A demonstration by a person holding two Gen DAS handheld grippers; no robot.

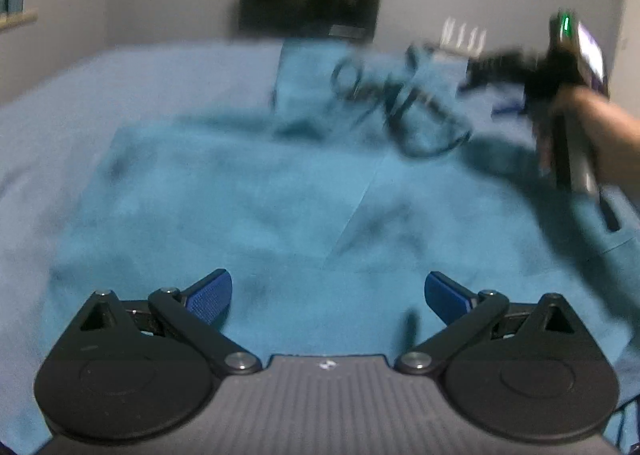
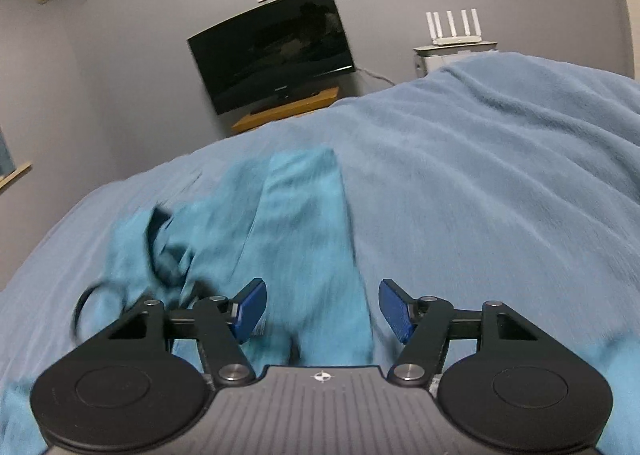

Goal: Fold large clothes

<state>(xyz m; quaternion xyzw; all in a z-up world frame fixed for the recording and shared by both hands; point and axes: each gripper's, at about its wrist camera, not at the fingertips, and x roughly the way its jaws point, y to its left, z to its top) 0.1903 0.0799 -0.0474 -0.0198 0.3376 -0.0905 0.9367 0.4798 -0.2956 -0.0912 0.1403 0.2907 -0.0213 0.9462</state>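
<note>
A large teal garment [image 1: 280, 207] with a dark drawstring [image 1: 400, 111] lies spread on the bed. My left gripper [image 1: 328, 295] is open and empty, just above the garment's near part. In the left wrist view my right gripper [image 1: 500, 71] is at the far right, held in a hand, blurred. In the right wrist view my right gripper [image 2: 322, 309] is open and empty over a long strip of the teal garment [image 2: 304, 223]; the dark drawstring [image 2: 160, 239] lies to its left.
A light blue blanket [image 2: 480, 183] covers the bed. A dark TV [image 2: 272, 55] on a wooden shelf [image 2: 288, 111] stands by the grey wall behind the bed. A white router [image 2: 454, 29] sits on a white unit at the back right.
</note>
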